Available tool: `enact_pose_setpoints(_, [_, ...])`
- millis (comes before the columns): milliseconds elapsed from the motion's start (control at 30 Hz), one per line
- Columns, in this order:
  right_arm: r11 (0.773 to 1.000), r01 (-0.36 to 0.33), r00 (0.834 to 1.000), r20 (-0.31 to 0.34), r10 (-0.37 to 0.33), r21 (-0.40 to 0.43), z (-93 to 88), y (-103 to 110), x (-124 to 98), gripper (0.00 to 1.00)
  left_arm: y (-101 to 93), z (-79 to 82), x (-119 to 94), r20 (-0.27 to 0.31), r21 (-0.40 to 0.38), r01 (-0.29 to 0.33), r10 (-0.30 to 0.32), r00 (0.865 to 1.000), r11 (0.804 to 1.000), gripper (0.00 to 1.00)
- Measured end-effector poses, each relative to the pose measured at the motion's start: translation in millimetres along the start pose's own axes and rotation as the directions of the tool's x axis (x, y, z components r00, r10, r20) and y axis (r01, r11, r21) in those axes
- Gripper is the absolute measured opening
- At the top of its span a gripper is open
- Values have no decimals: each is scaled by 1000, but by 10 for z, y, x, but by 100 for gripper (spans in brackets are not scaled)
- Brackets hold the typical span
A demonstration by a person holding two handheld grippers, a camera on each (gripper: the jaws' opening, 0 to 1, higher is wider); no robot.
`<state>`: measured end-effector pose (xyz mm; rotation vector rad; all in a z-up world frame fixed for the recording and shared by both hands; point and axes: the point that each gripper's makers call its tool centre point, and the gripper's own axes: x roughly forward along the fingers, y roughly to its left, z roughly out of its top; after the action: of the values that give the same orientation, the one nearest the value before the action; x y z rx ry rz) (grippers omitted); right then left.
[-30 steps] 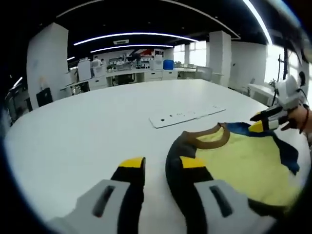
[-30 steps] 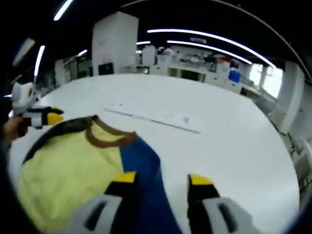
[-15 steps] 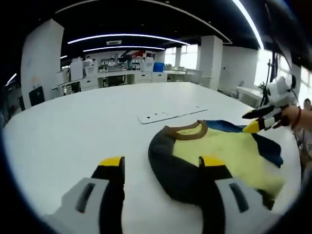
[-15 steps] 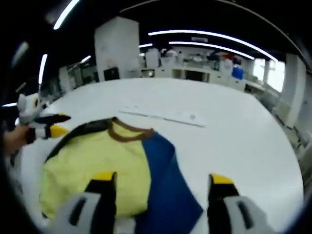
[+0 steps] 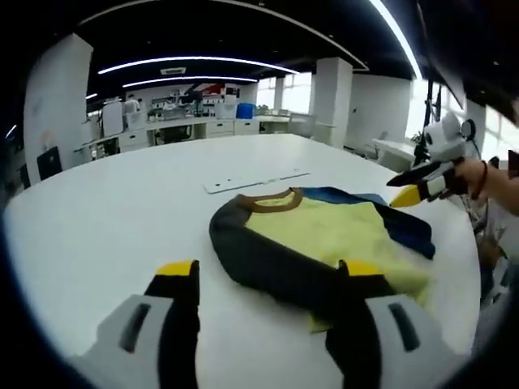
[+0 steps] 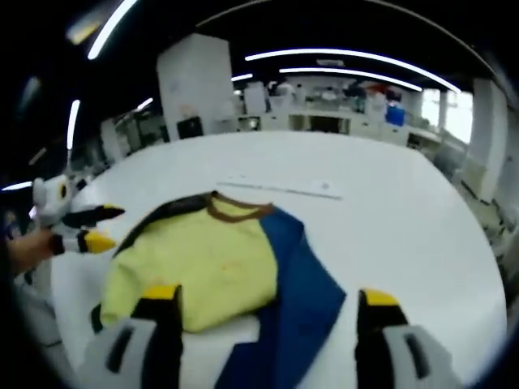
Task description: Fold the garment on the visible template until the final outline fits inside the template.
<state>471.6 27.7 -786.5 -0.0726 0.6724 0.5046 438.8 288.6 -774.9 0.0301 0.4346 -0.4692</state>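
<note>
The garment [image 5: 324, 235] lies flat on the white table [image 5: 105, 219]. It has a yellow body, a brown collar, a dark grey sleeve side and a blue sleeve side. My left gripper [image 5: 269, 275] hovers open over its near dark edge, holding nothing. My right gripper [image 5: 401, 191], held by a hand, floats open beyond the blue side. In the right gripper view the garment [image 6: 207, 263] spreads ahead of my open right gripper [image 6: 272, 300], with the blue part between its jaws. There my left gripper [image 6: 113, 227] hangs open just off the dark sleeve.
A flat white strip [image 5: 255, 180] with small dots lies on the table just beyond the collar, also seen as the strip [image 6: 280, 188]. Desks, shelves and pillars stand far behind. The table edge [image 6: 49, 284] runs close to the hand at left.
Both views have pulled back from the garment, which now sits farther ahead and whole in view. The right gripper's jaws stand wider apart. The garment itself looks unmoved.
</note>
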Motion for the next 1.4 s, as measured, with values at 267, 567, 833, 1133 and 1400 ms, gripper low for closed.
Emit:
enact_pose_setpoints(267, [999,-13,1000,-9,13,51,-198,94,-199,86,-285,-51,-193,5,32,36,-36,999,999,65])
enact_pose_setpoints(567, [998,12,1000,-21,-11,66,-481,197,-421,84,-710,-309,-424,-48,77,83,-79,996,994,63])
enact_pose_setpoints(833, [996,15,999,-40,-11,86,-728,265,-515,80,-1026,-501,-567,-88,79,145,-138,986,986,56])
enact_pose_setpoints(1133, [996,26,998,-60,-21,80,-977,358,-589,71,-1247,-735,-638,-151,81,223,-209,966,971,49])
enact_pose_setpoints(1400, [996,36,997,-76,-30,85,-1180,432,-589,50,-1410,-966,-645,-203,136,271,-240,949,953,48])
